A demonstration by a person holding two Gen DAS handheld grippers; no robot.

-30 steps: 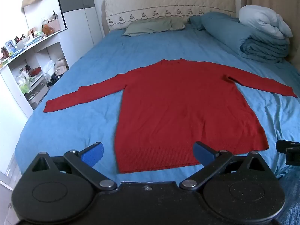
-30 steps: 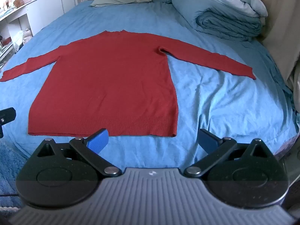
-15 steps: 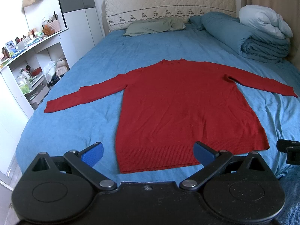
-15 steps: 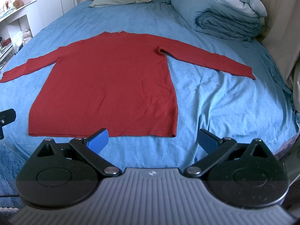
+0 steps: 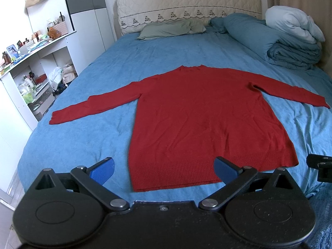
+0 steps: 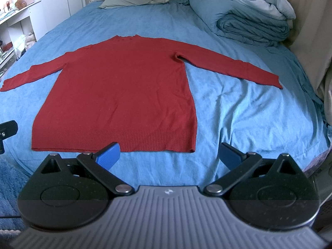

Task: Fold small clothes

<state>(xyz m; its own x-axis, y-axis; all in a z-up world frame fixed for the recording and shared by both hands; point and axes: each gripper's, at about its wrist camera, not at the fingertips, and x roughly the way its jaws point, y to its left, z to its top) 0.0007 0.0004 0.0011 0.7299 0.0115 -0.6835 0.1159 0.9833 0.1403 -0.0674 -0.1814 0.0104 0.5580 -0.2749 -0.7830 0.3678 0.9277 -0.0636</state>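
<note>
A red long-sleeved sweater (image 5: 203, 120) lies flat on the blue bed (image 5: 103, 95), both sleeves spread out, hem toward me. It also shows in the right wrist view (image 6: 124, 87). My left gripper (image 5: 164, 169) is open and empty, held above the hem near the sweater's lower left corner. My right gripper (image 6: 170, 154) is open and empty, held above the hem near the lower right corner. Neither touches the cloth.
A rolled blue duvet (image 5: 269, 41) with a white quilt (image 5: 290, 25) lies at the far right. A green pillow (image 5: 172, 28) sits by the headboard. White shelves (image 5: 31, 72) with clutter stand left of the bed. The bed's foot edge is just below the grippers.
Both grippers have shifted slightly; the left wrist view has tilted up a little. The sweater has not moved and both grippers stay open.
</note>
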